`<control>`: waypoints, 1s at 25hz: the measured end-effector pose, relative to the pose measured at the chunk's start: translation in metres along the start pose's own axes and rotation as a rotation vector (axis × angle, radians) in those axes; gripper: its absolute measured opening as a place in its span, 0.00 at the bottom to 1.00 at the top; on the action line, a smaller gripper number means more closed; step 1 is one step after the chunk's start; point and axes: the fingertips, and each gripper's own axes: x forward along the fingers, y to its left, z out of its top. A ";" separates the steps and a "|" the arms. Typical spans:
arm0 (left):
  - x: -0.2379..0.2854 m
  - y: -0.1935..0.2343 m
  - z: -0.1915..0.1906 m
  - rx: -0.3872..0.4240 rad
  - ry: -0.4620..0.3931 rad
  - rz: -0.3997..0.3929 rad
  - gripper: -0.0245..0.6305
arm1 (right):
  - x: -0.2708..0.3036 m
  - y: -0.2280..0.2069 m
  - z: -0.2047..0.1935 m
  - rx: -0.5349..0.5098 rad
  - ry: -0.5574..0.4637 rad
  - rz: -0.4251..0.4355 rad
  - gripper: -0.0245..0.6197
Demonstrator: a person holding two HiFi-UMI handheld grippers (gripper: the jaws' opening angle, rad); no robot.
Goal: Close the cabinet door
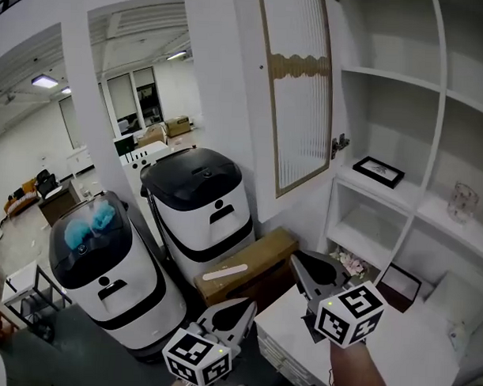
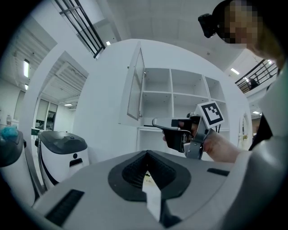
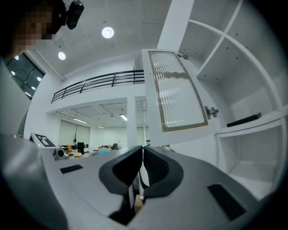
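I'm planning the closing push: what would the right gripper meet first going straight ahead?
Probably the open cabinet door, near its lower free edge, though depth is unclear and it might slip just past.

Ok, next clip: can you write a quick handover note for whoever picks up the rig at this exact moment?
Left tongs: shut, empty, low in front of the cabinet.
Right tongs: shut, empty, below the door and not touching it.
Cabinet door: wide open, swung out to the left of the white cabinet, on its hinge.
Done: nothing on the door yet.
Left: bring one of the tongs against the door and swing it shut, probably the right, which is nearer.
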 end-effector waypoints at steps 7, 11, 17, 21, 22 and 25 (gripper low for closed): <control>0.014 0.041 0.004 -0.015 -0.009 -0.085 0.04 | 0.045 -0.005 -0.005 -0.005 0.023 -0.076 0.05; 0.021 0.062 0.000 -0.031 0.002 -0.136 0.04 | 0.067 -0.008 -0.007 -0.003 0.024 -0.124 0.05; 0.036 0.088 -0.003 -0.040 0.020 -0.205 0.04 | 0.102 -0.014 -0.004 -0.032 0.012 -0.203 0.16; 0.041 0.099 -0.005 -0.040 0.030 -0.251 0.04 | 0.116 -0.018 0.000 -0.079 0.003 -0.289 0.25; 0.041 0.103 -0.005 -0.040 0.031 -0.260 0.04 | 0.119 -0.019 0.000 -0.088 0.000 -0.308 0.26; 0.043 0.114 -0.005 -0.041 0.028 -0.278 0.04 | 0.124 -0.025 -0.001 -0.094 -0.011 -0.363 0.29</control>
